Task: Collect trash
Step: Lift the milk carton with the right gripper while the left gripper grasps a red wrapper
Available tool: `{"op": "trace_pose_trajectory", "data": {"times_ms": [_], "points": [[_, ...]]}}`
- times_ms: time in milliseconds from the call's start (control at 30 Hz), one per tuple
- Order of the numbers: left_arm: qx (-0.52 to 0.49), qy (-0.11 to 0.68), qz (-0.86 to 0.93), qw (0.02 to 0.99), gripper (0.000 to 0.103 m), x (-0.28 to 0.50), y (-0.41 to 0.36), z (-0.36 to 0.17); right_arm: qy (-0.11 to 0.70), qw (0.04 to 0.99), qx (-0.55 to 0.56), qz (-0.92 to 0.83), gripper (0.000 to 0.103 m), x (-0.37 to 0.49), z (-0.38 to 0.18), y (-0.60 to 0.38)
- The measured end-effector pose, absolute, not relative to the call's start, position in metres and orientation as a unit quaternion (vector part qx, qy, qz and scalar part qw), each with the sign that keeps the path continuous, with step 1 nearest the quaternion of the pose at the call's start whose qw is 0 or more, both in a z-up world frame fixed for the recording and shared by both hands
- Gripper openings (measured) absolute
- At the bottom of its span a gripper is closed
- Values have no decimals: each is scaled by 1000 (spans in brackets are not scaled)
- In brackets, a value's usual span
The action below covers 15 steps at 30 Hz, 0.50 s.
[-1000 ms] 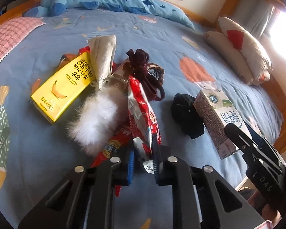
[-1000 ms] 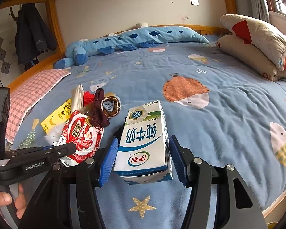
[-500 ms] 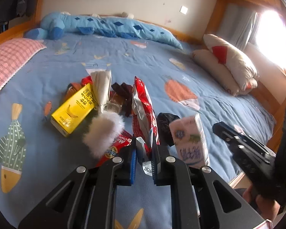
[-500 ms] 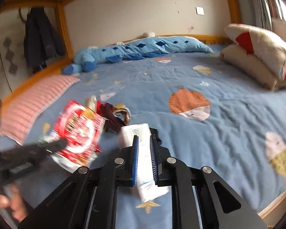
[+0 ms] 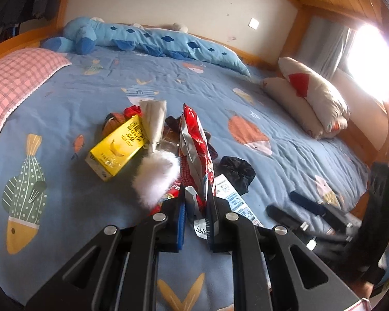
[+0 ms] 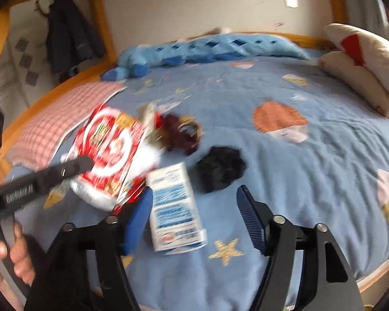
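Left gripper (image 5: 196, 216) is clamped shut on the bottom edge of the red snack bag (image 5: 194, 153), bag standing up off the bed (image 5: 64, 194). Right gripper (image 6: 194, 220) has jaws opening; white milk carton (image 6: 175, 207) lies between them w/ left pad beside it, right pad well clear, so no grip on it imo. View is blurred.

Progress: early. You've got 1 piece in hand, nothing binned as far as pics show; no trash bag or bin in view. Left on the bed: yellow banana-milk carton (image 5: 118, 147), milk carton, maybe wrappers under the white fluffy thing (image 5: 155, 177). Black scrunchie (image 6: 220, 168) and dark red cloth (image 6: 179, 132) look like non-trash, can't tell for sure.
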<state>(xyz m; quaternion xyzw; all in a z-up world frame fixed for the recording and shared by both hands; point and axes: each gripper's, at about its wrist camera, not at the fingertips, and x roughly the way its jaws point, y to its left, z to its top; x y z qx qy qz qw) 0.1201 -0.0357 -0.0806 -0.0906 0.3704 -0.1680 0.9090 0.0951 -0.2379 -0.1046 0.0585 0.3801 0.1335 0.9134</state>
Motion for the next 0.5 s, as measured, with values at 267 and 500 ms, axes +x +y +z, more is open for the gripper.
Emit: {"op": "trace_pose_trajectory", "data": {"times_ms": [267, 500], "points": [[-100, 378, -166, 905, 13, 123, -22, -86, 439, 885, 38, 151, 66, 115, -143, -208], [-103, 379, -170, 904, 13, 123, -21, -88, 459, 876, 46, 142, 54, 127, -159, -208]]}}
